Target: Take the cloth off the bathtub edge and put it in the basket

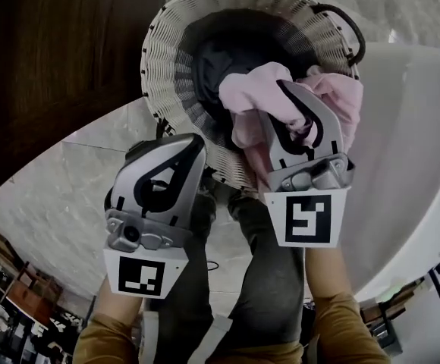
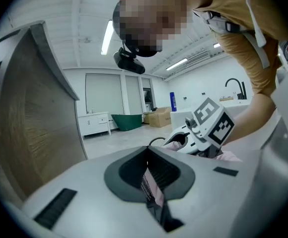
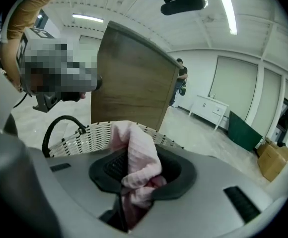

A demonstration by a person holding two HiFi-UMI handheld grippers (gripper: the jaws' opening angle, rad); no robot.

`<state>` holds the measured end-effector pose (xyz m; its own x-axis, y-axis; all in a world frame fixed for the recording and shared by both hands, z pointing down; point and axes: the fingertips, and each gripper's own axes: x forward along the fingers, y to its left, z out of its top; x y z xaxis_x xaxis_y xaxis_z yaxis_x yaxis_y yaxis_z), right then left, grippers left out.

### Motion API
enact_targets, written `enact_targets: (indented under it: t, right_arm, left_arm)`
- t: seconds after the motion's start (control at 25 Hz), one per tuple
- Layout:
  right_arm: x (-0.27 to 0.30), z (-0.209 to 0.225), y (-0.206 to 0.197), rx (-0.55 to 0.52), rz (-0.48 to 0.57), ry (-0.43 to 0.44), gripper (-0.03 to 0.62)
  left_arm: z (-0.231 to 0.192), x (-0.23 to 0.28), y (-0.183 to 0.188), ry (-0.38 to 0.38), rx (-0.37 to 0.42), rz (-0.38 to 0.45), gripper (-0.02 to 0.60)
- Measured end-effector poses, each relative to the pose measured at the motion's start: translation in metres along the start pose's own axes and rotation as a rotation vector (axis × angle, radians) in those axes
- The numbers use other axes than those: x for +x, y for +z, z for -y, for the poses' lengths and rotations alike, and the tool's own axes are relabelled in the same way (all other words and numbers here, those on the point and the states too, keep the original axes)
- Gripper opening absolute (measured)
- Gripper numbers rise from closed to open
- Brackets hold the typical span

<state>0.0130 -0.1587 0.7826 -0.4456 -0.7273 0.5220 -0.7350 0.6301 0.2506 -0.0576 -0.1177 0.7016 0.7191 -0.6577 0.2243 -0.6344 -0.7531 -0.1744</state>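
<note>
The right gripper (image 1: 292, 97) is clamped on the pink cloth (image 1: 262, 89): a thick bunched fold is wedged between its jaws and spills out past the tips and to both sides. In the right gripper view the fabric looks like a soft waffle knit, limp and light, sagging wherever nothing holds it up. It should need little force, and a gathered fold like this one is the right place to hold it, since it fills the jaws and the textured weave is unlikely to slide on the pads. The wicker basket (image 1: 167, 59) lies just ahead of and below those tips, its dark opening straight beyond the cloth, so most of the bundle hangs over the mouth. A loose tail trails back under the gripper towards the near rim, and that looks like the snag risk, because limp cloth could drape over the wicker rather than drop in. The white bathtub (image 1: 410, 127) curves away on the right gripper's outer side. The left gripper (image 1: 190, 149) sits beside its partner, level with the near rim, jaws drawn together. Only a pink sliver shows in its slit, and the head view shows no cloth on it.
</note>
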Motion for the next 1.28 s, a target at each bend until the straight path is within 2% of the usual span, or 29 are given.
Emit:
enact_targets:
  t: [0.2, 0.56, 0.84, 1.08, 1.28]
  right_arm:
    - [0.026, -0.019, -0.044, 0.015, -0.112, 0.102, 0.178]
    - [0.043, -0.024, -0.061, 0.004, -0.117, 0.092, 0.195]
    - [0.041, -0.019, -0.063, 0.008, -0.134, 0.096, 0.193]
    - [0.014, -0.014, -0.031, 0.013, -0.137, 0.113, 0.179]
    - [-0.025, -0.004, 0.003, -0.007, -0.157, 0.104, 0.100]
  left_arm:
    - [0.002, 0.011, -0.022, -0.016, 0.010, 0.026, 0.006]
    - [0.006, 0.013, -0.035, -0.024, 0.028, 0.041, 0.006]
    - [0.005, 0.013, -0.031, -0.002, 0.008, 0.024, 0.006]
    - [0.002, 0.005, 0.006, -0.004, -0.010, 0.023, 0.006]
    - [-0.002, -0.006, 0.055, -0.004, -0.017, 0.039, 0.006]
